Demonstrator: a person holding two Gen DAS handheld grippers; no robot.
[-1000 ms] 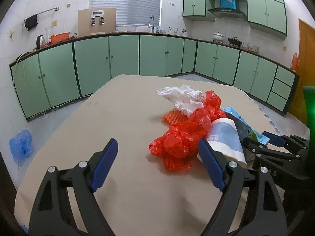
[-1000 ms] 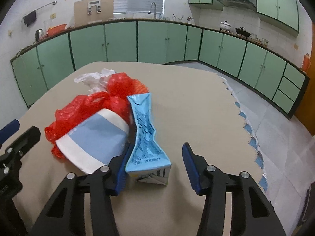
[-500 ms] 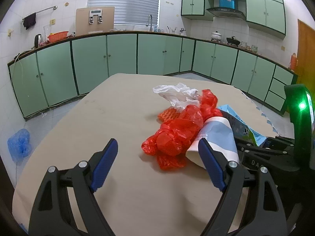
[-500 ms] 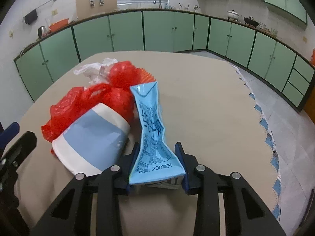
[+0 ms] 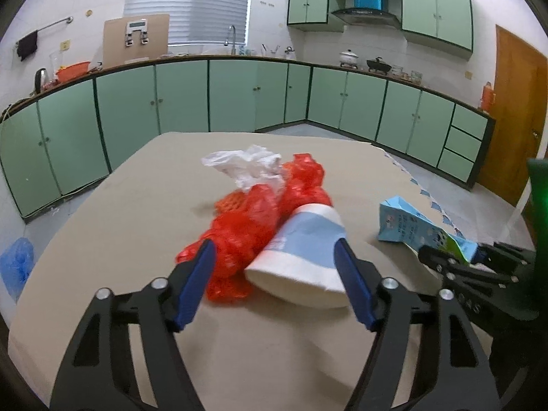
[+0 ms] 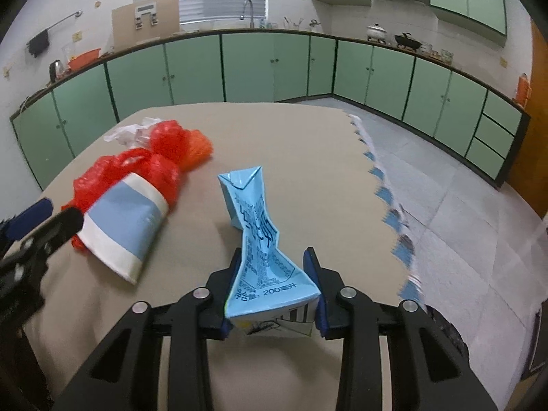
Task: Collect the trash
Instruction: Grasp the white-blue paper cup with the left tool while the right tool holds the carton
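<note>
My right gripper (image 6: 274, 287) is shut on a crushed light-blue milk carton (image 6: 260, 239) and holds it apart from the trash pile. The carton also shows in the left wrist view (image 5: 411, 226), at the right. My left gripper (image 5: 277, 284) is open, its fingers on either side of a white and blue paper cup (image 5: 304, 253) lying on its side. The cup leans on a crumpled red plastic bag (image 5: 253, 219) with white crumpled plastic (image 5: 250, 166) and an orange net behind it. The cup (image 6: 123, 226) and red bag (image 6: 137, 167) show left in the right wrist view.
The trash lies on a beige table (image 5: 137, 205) in a kitchen with green cabinets (image 5: 239, 96) all around. The table's right edge (image 6: 383, 198) drops to a tiled floor. A blue bag (image 5: 15, 263) lies on the floor at the left.
My right gripper has shut on the milk carton and pulled it right, away from the pile. My left gripper has moved in around the paper cup.
</note>
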